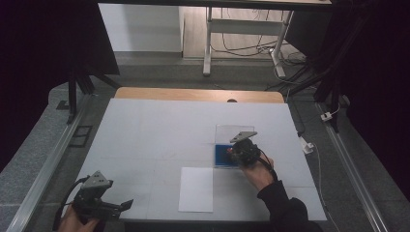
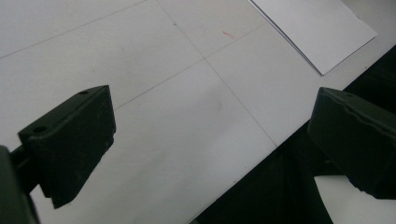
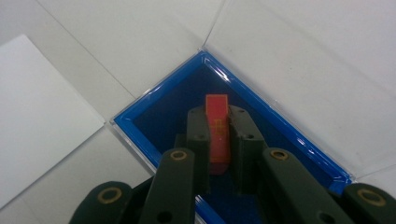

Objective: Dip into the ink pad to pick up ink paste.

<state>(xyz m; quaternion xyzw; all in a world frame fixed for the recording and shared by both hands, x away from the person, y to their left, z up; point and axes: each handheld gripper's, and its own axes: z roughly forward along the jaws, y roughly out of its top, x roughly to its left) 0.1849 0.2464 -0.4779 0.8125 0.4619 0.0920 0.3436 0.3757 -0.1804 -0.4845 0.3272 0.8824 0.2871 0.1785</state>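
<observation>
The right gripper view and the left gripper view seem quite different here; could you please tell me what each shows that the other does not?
Right gripper view alone: the right claw shut on a small flat red block, held over an open blue-lined clear plastic case.

Left gripper view alone: the left claw with its jaws wide apart and nothing between them, over the table's near edge.

Both: the white table surface with thin seam lines, and the white sheet of paper lying flat on it.

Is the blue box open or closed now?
Open: the blue box shows its dark inside, and the right gripper holds a red piece over it.
</observation>
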